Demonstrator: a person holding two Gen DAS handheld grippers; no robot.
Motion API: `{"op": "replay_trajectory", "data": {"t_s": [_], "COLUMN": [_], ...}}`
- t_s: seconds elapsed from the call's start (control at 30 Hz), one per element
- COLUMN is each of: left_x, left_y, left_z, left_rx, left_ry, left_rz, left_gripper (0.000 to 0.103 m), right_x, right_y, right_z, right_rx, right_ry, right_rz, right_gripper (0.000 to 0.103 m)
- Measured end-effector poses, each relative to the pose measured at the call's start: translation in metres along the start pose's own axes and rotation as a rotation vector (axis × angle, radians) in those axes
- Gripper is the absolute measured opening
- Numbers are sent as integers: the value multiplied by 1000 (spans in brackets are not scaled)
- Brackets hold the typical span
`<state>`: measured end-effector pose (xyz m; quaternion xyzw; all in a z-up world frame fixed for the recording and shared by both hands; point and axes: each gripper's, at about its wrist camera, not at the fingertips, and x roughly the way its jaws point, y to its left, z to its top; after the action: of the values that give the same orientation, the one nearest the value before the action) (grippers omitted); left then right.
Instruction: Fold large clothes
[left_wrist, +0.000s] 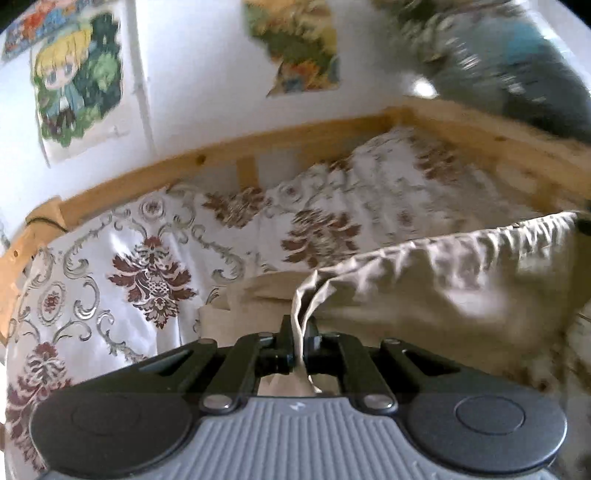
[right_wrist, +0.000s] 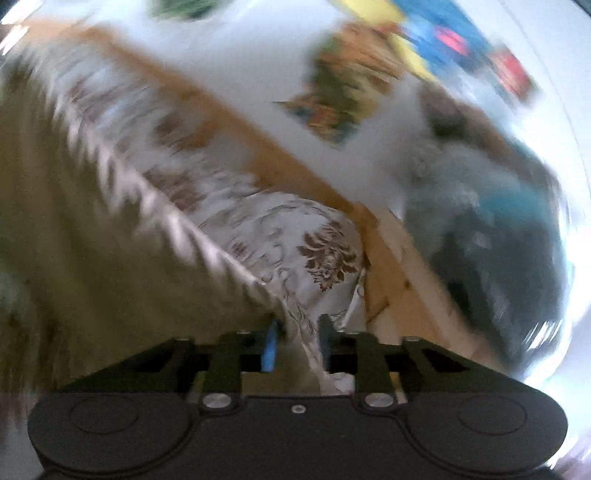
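A beige garment hangs lifted above the bed, stretched sideways. My left gripper is shut on a bunched fold of it, which pokes up between the black fingers. In the blurred right wrist view the same beige garment fills the left half, its gathered edge running taut down into my right gripper. That gripper's jaws stand partly apart with the cloth edge crossing between them, and it holds the cloth up. At the far right of the left wrist view, the garment's raised corner meets a dark shape I cannot make out.
A white bedspread with brown floral medallions covers the bed. A wooden bed rail runs along the wall behind it. Posters hang on the white wall. A grey and blue bundle sits at the far right corner.
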<state>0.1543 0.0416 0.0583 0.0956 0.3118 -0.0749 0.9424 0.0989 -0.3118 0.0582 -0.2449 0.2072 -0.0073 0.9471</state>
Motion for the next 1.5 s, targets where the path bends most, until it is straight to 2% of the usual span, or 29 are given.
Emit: {"op": "replay_trajectory", "data": {"t_s": [0.03,0.1,0.13,0.17,0.23,0.33,0.4,0.47,0.5,0.57,0.6,0.63,0.7,0.77,0.83,0.9,1.0,1.1,1.17,1.2,1.27,1.3,1.33,1.37,1.43,1.47,1.5], "left_x": [22,61,79,97,129,166,181,185,184,174,165,156,135,117,88,59,32,11,8,9,20,29,36,42,47,49,52], "left_y": [1,4,5,5,4,6,17,30,37,49,56,61,71,79,83,82,77,70,62,55,36,26,20,16,18,23,27], "left_z": [8,16,18,19,18,10,3,-1,-2,-4,-6,-7,-11,-16,-32,-51,-74,-94,-105,-111,-116,-114,-112,-108,-101,-96,-92], "left_rx": [-13,-16,-22,-23,-13,-24,-74,-143,-183,-247,-268,-279,-282,-292,-318,-311,-252,-248,-230,-211,-132,-74,-44,-45,-109,-155,-195], "left_ry": [29,87,119,148,192,245,266,272,274,259,229,194,135,113,55,-21,-58,-58,-44,-36,12,33,42,44,20,3,-5], "left_rz": [7,15,17,20,33,66,50,-3,-24,-34,-21,3,35,13,7,17,69,1,-16,-3,90,138,170,190,176,167,169], "left_gripper": [4,4,4,4,4,4,4,4,10,46,74,85,87,92,99,102,102,102,102,102,99,88,72,65,38,29,16], "right_x": [3,1,-2,-1,12,37,61,83,96,114,119,123,123,121,116,111,103,101,101,103,104,106,106,107,108,109,109], "right_y": [-5,-7,-8,-7,-3,-1,-15,-29,-39,-49,-50,-50,-47,-44,-42,-40,-38,-40,-42,-43,-45,-45,-45,-44,-41,-40,-40], "right_z": [0,-7,-14,-21,-33,-55,-68,-77,-82,-93,-98,-100,-103,-105,-105,-106,-106,-105,-108,-109,-112,-113,-113,-113,-113,-113,-113], "right_rx": [119,282,340,367,333,285,382,517,603,702,726,741,752,758,757,756,761,776,796,807,832,841,843,838,825,822,824], "right_ry": [-31,-124,-184,-208,-162,-58,22,91,123,166,181,191,203,219,240,263,268,266,275,282,302,307,308,309,313,309,301], "right_rz": [17,1,-1,13,35,-11,-23,-17,9,48,56,64,73,84,77,84,110,121,123,125,128,133,136,138,146,154,162], "right_gripper": [49,95,100,102,102,101,99,94,92,89,84,81,80,80,79,80,83,83,84,84,87,88,89,89,89,89,88]}}
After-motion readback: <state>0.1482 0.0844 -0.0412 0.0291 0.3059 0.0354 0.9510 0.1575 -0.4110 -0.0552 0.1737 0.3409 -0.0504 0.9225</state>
